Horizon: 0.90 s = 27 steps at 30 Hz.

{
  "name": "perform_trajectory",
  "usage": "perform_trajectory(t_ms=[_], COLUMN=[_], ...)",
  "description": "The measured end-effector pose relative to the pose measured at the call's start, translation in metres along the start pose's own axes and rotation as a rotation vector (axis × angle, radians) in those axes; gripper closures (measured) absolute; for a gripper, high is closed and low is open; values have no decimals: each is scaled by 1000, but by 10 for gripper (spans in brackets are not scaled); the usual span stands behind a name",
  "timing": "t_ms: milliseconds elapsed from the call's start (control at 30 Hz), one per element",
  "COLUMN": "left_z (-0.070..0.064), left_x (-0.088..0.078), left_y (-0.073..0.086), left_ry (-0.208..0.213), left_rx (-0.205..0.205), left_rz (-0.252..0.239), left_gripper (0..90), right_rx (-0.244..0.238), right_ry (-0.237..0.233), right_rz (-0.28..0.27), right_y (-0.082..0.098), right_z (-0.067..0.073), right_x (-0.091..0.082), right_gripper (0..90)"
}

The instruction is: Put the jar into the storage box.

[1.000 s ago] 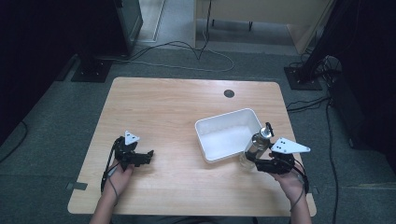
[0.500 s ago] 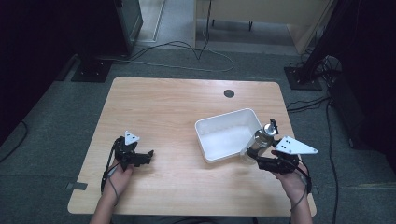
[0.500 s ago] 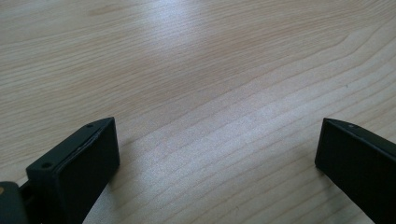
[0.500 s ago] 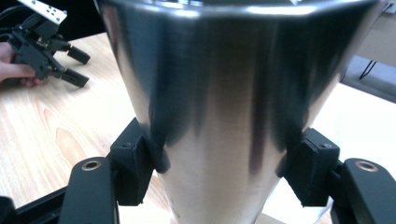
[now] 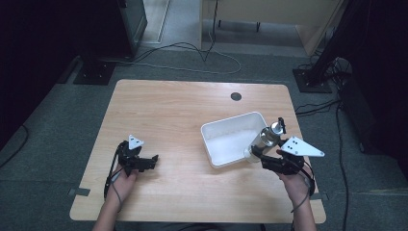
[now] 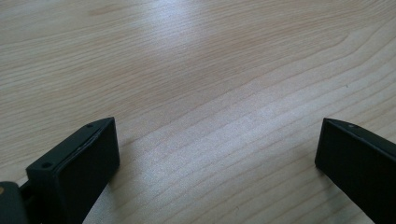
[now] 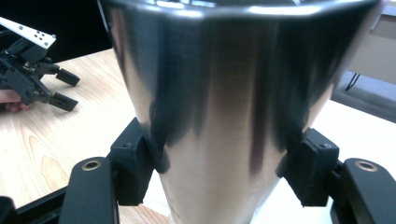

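Pale wood-grain table [image 5: 183,120] on grey carpet, dark room all round. My right gripper [image 5: 262,153] has its jaws clamped on a shiny steel flask [image 5: 262,139], smooth and tapered, tilted over the near right edge of the white rectangular plastic tub [image 5: 231,139]. My left gripper [image 5: 149,161] rests on the bare wood well to the left, jaws wide apart.

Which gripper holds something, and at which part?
The right gripper holds the metal cup by its narrow lower body; the left gripper is open, holding nothing.
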State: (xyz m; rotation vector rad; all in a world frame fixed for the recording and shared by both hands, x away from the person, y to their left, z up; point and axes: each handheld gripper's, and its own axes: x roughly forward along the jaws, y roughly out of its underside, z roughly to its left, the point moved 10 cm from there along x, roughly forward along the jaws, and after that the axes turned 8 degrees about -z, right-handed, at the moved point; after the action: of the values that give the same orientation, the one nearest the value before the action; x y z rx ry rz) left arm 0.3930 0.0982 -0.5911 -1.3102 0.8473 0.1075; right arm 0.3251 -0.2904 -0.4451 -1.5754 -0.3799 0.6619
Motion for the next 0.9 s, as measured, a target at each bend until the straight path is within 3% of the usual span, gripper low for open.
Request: perform_trajectory(t_ms=[467, 633, 900], left_z=[0, 0, 0], left_x=[0, 0, 0], left_y=[0, 0, 0], left_ry=[0, 1, 0], left_rx=[0, 0, -1], left_rz=[0, 1, -1], left_gripper=[0, 0, 0], right_rx=[-30, 3, -2], right_ry=[45, 70, 100], right_rz=[-47, -46, -57], right_y=[7, 12, 24], right_z=[-1, -3, -8], right_x=[25, 34, 47], right_gripper=[343, 343, 344])
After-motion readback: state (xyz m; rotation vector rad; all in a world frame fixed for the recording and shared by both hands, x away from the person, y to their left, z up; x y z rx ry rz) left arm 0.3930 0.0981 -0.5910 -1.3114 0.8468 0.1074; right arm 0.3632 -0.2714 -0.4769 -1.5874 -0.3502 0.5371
